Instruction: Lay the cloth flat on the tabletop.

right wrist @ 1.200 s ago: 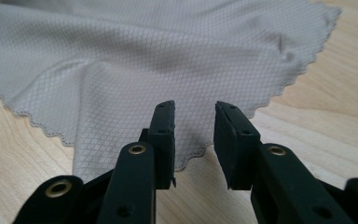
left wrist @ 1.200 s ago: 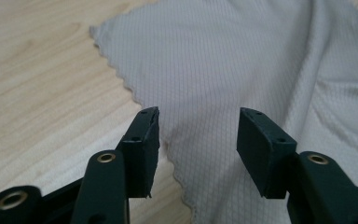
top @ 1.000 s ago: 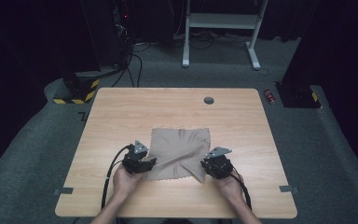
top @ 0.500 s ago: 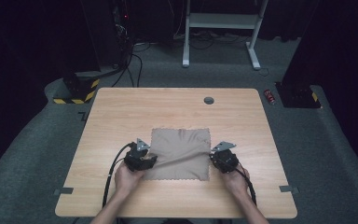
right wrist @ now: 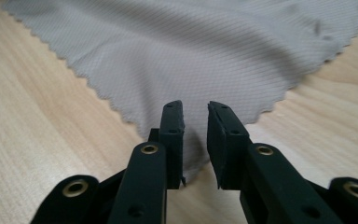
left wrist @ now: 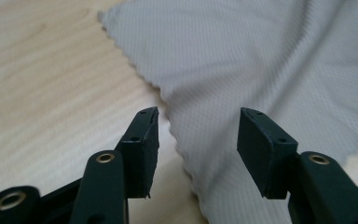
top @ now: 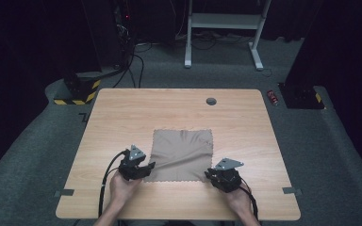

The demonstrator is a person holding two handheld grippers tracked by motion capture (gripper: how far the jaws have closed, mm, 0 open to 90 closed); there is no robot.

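Both sets of fingers are off the cloth (top: 183, 154) right now: my left gripper (left wrist: 198, 147) has its jaws wide apart over the near left corner, and my right gripper (right wrist: 195, 140) has its jaws only a small gap apart at the near right corner, not pinching anything as far as I can tell. So the spreading looks basically done, with the cloth lying mostly flat mid-table (top: 122, 117), nearer my side. Maybe a soft ripple is left to smooth. It's thin taupe microfiber with a fine woven dimple and zigzag pinked edges, on pale wood-grain laminate.
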